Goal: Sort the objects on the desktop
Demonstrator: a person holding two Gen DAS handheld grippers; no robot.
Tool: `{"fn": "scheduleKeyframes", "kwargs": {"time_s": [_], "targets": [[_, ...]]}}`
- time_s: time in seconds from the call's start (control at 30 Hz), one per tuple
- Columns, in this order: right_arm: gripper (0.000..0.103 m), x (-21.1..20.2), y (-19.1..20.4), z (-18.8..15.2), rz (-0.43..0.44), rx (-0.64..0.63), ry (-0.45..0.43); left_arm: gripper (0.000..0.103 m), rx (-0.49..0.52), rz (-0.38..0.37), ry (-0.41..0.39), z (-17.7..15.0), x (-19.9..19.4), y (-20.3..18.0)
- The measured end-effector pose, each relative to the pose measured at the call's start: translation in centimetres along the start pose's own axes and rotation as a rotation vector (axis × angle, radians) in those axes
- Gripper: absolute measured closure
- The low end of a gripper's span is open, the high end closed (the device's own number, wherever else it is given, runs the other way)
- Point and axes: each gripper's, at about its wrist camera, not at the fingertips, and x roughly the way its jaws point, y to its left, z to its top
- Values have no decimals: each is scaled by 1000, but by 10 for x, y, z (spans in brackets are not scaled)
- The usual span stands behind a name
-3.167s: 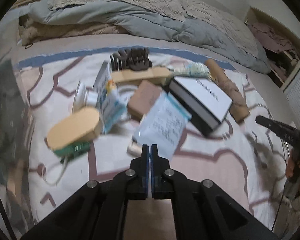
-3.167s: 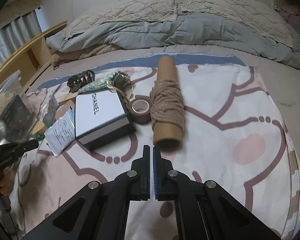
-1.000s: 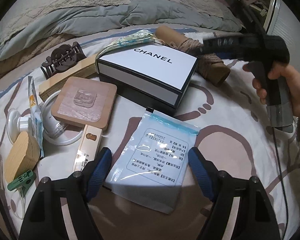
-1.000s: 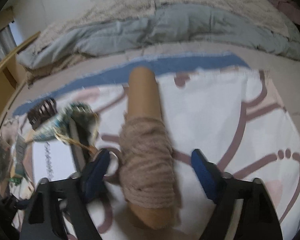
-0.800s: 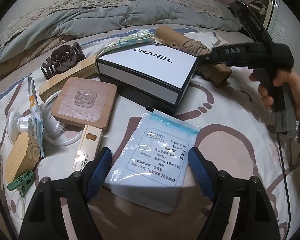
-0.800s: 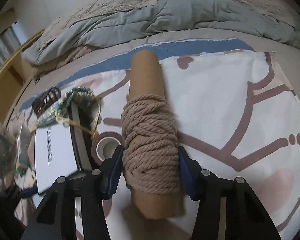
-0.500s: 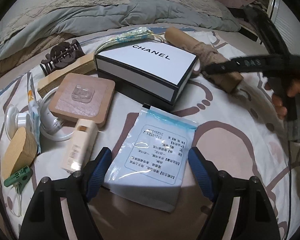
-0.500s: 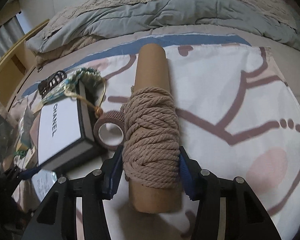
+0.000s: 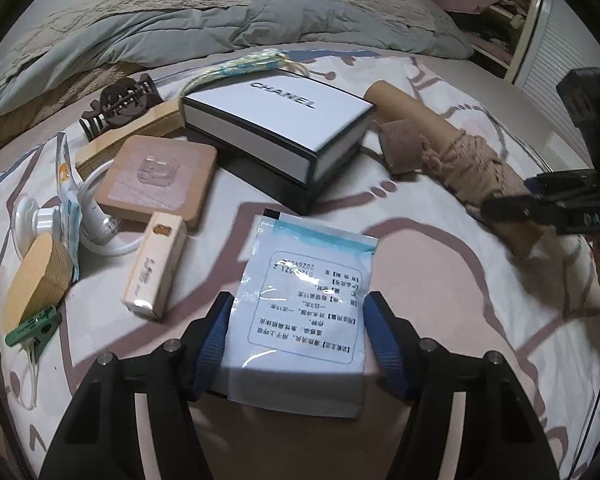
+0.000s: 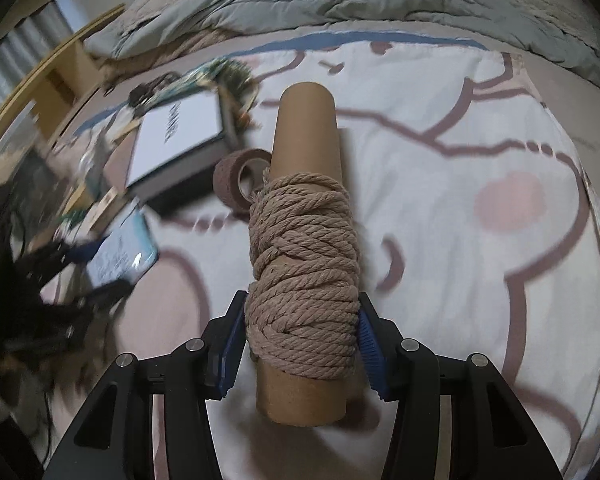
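Left claw (image 9: pixel 296 344) closing around a pale blue printed sachet (image 9: pixel 300 316) flat on the patterned bedspread (image 9: pixel 440 320); pads seemingly just short of its edges. Right claw (image 10: pixel 302 344) clamped on the rope-wound cardboard tube (image 10: pixel 304 264). Beyond the sachet, a small cream carton (image 9: pixel 156 268). Farther, a white Chanel box (image 9: pixel 280 128) beside a brown tape roll (image 10: pixel 240 178). Farthest, a grey duvet (image 9: pixel 204 28).
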Motion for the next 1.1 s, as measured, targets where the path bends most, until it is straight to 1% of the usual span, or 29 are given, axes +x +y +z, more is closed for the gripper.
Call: {"fn": "scheduleKeyframes", "kwargs": {"time_s": [0.23, 0.4, 0.5, 0.67, 0.8, 0.87, 0.9, 0.93, 0.97, 1.0, 1.1], "targets": [[51, -22, 17, -46, 33, -31, 67, 37, 68, -68, 29, -21, -16, -16], [51, -32, 31, -74, 45, -73, 113, 37, 146, -135, 64, -41, -31, -29], [51, -37, 38, -86, 52, -90, 137, 37, 197, -166, 83, -55, -41, -35], [51, -46, 49, -98, 53, -142, 176, 37, 245, -228, 110, -71, -55, -36], [50, -52, 59, -103, 13, -191, 187, 37, 293, -259, 119, -81, -67, -39], [43, -55, 65, -103, -32, -213, 172, 36, 308, -254, 120, -82, -69, -41], [33, -57, 68, -99, -53, -226, 152, 34, 313, -251, 121, -84, -70, -41], [28, -59, 68, -97, -65, -228, 138, 28, 319, -245, 123, -85, -71, -41], [22, -62, 69, -95, -73, -228, 120, 25, 324, -241, 123, -87, -73, -40], [22, -62, 72, -91, -75, -228, 103, 23, 336, -234, 121, -89, -73, -42], [22, -62, 78, -81, -97, -233, 74, 23, 381, -219, 127, -94, -73, -45]]}}
